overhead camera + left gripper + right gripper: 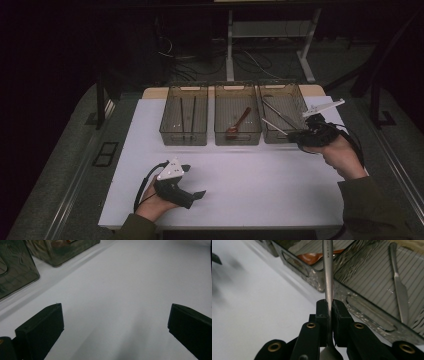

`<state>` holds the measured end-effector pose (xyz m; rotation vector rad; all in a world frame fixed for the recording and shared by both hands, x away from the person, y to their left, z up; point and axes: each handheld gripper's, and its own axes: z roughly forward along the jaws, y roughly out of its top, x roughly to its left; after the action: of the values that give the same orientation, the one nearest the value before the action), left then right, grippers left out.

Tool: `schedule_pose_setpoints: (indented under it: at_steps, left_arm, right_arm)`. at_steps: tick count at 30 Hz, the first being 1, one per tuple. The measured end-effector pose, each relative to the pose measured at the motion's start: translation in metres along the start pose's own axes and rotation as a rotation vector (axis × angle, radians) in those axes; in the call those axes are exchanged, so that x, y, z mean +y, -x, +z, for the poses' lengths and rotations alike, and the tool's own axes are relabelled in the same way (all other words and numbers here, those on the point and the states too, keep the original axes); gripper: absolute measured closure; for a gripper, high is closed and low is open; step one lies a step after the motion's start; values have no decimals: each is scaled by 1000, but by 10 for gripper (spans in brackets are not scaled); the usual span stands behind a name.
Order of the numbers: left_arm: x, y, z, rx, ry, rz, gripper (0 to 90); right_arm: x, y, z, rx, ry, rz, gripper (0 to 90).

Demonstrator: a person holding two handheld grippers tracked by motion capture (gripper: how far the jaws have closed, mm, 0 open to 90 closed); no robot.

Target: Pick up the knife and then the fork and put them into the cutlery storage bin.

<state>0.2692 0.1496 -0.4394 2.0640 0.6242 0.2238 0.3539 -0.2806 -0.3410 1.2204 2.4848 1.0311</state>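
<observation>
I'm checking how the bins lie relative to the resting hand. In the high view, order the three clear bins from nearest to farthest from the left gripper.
From the left gripper, at the table's near left:
1. Left bin, with dark sticks, straight beyond it.
2. Middle bin, holding the brown spoon.
3. Right bin, far right, by the right gripper, which clamps a metal utensil.

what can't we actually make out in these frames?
- Metal utensil in the right tool: its working end is cut off by the bottom edge of the right gripper view; the high view is too small to tell its type.
- Left bin: thin dark sticks inside, too small and dim in the high view to identify.
- Left tool: jaws apart over bare table; bins cut off at the frame edge.
</observation>
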Motion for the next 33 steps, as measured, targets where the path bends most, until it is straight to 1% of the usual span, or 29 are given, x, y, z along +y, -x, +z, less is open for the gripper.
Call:
schedule_pose_setpoints:
  at_steps: [6,10,17,22,25,28,30,33]
  left_arm:
    - [0,0,-1,2,0,-1,0]
    - [0,0,-1,2,1,-2,0]
    - [0,0,0,-1,1,0,0]
    - [0,1,0,-2,1,-1,0]
    - [0,1,0,-3,2,-2,0]
    - [0,1,0,-4,1,-1,0]
    - [0,1,0,-4,1,-1,0]
    - [0,1,0,-4,3,-2,0]
  right_arm:
    - [8,12,1,-24,20,20,829]
    - [15,21,2,-45,24,34,829]
    - [28,37,7,-97,14,49,829]
    - [35,49,14,-107,-1,65,829]
    - [40,57,19,-122,-12,73,829]
    - [45,63,23,-117,-17,78,829]
    - [49,67,27,-122,-21,83,829]
    - [54,73,34,-141,-37,76,829]
